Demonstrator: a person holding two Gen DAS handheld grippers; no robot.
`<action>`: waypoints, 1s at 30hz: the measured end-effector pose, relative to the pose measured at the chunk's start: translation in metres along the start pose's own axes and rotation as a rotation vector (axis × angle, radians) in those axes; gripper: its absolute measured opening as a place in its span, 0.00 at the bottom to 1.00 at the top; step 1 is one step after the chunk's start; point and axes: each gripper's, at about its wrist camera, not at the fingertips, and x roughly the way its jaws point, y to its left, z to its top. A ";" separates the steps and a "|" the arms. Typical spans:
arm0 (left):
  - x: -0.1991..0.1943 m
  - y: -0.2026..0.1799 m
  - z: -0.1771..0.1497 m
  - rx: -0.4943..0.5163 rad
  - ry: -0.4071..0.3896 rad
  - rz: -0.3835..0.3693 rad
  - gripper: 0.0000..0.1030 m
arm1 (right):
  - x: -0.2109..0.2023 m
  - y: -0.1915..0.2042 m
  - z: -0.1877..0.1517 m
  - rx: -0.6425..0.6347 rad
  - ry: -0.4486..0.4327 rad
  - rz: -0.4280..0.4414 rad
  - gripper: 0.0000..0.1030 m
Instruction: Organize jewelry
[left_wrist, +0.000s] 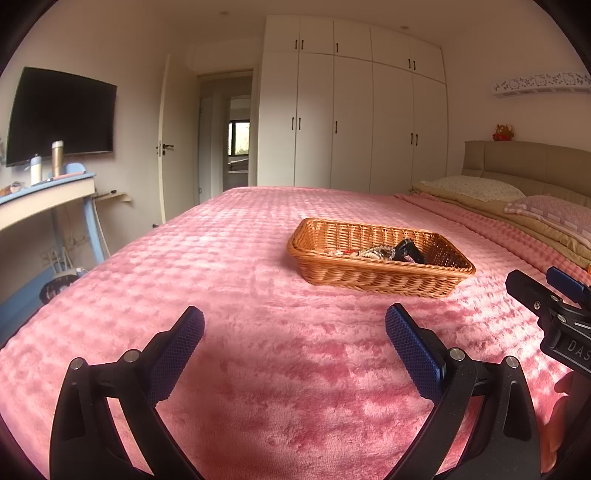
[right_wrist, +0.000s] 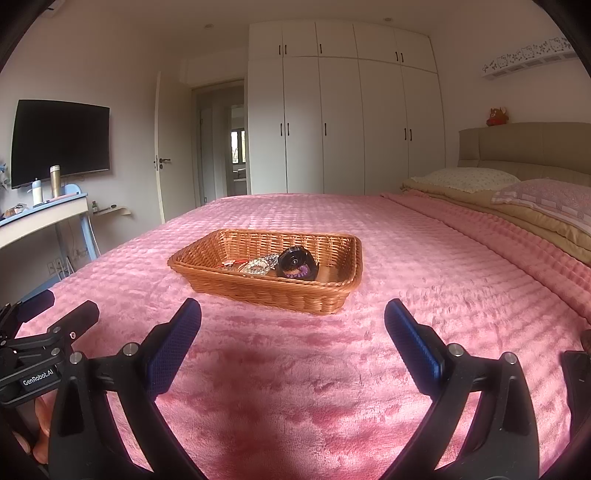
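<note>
wicker basket (right_wrist: 266, 273) holding what looks like jewelry (right_wrist: 258, 265), on pink bed (right_wrist: 295, 369), ahead of both grippers' spread, empty fingers (right_wrist: 173, 343).

A shallow rectangular wicker basket (right_wrist: 325, 295) in warm orange-brown sits flat on the pink plush bedspread (right_wrist: 295, 369), roughly mid-bed and turned at a slight angle. Its woven walls are low and its rim is a thick braid. Inside the basket, gathered toward the middle of its floor, lies a small jumble of jewelry. A round black piece with a shiny centre (right_wrist: 294, 260) leans tilted, and a loop of purple beads (right_wrist: 298, 274) rests against its lower edge. Just beside that, further into the basket, a pale silvery beaded tangle (right_wrist: 258, 265) lies heaped, with a thin red strand (right_wrist: 231, 263) beyond it.
</note>
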 end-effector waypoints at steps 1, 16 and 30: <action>0.000 0.000 0.000 0.000 0.001 0.000 0.93 | 0.000 0.000 0.000 0.000 0.002 0.000 0.92; 0.000 0.000 0.000 0.000 0.002 0.000 0.93 | 0.001 0.000 0.000 -0.001 0.004 0.001 0.92; 0.000 0.001 -0.002 -0.001 0.005 0.001 0.93 | 0.003 0.000 -0.001 -0.004 0.009 0.004 0.92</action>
